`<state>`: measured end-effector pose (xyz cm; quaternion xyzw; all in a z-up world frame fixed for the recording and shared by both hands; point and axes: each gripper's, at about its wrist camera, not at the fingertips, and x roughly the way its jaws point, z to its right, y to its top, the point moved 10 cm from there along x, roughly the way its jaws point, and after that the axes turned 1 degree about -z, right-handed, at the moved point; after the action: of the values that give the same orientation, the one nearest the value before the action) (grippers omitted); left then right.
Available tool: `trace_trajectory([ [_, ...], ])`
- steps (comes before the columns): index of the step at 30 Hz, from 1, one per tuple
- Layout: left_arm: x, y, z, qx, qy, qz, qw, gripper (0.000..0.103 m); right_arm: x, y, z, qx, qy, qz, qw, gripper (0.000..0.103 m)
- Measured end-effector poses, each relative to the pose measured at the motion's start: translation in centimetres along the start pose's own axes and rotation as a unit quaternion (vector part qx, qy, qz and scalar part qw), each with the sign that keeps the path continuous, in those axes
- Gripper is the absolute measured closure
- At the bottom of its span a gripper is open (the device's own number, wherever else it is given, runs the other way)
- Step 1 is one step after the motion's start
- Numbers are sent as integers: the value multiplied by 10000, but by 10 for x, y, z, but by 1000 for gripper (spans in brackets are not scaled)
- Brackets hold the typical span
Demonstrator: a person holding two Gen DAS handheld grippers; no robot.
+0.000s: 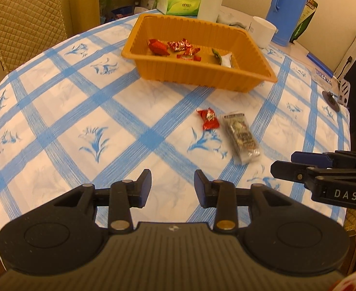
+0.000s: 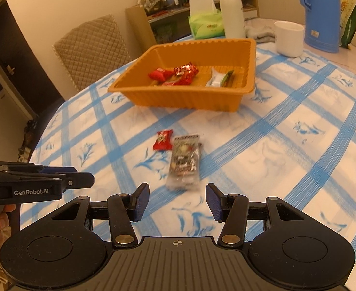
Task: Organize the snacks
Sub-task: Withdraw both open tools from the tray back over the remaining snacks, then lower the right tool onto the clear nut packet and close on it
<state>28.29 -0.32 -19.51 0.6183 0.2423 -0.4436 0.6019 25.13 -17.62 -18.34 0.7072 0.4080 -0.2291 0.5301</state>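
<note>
Both jaws part-open, empty: left gripper (image 1: 172, 188), right gripper (image 2: 177, 202). Mid-frame: red candy (image 1: 208, 119) beside clear snack pack (image 1: 241, 137). Upper: orange tray (image 1: 228, 78).

The worktop's cloth (image 1: 81, 111) was white, crossed by a blue plaid with blue leaf sprigs. The tray (image 1: 202, 77) was orange, ribbed along its walls. Inside it lay red wrappers (image 1: 178, 46), one glinting silver, and a white packet (image 1: 226, 60) with a green end. At six o'clock from the tray, a red candy (image 1: 208, 120) lay beside a clear packet (image 1: 242, 137), blurred, seemingly brown and silver. The jug (image 2: 320, 12) was blue, the cup (image 2: 289, 37) white.
</note>
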Motion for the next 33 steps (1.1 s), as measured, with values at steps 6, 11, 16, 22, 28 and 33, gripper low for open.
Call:
trace_trajectory([
  [6, 2, -9, 0, 27, 46, -62, 10000, 68, 8, -8, -3, -42, -53, -110, 9999, 51],
  [11, 5, -11, -5, -17, 72, -92, 9999, 68, 14, -5, -3, -127, -138, -111, 9998, 51],
  [16, 7, -9, -12, -57, 109, -95, 9999, 68, 25, 0, -2, -226, -233, -111, 9994, 51],
  [22, 12, -5, -19, -86, 137, -110, 9998, 68, 40, 7, 0, -267, -329, -139, 9990, 51],
  [28, 16, -1, -29, -119, 181, -117, 9997, 68, 55, 13, 2, -302, -431, -170, 9985, 51],
  [33, 19, 4, -34, -120, 184, -93, 9997, 68, 66, 17, 2, -352, -499, -171, 9980, 51],
])
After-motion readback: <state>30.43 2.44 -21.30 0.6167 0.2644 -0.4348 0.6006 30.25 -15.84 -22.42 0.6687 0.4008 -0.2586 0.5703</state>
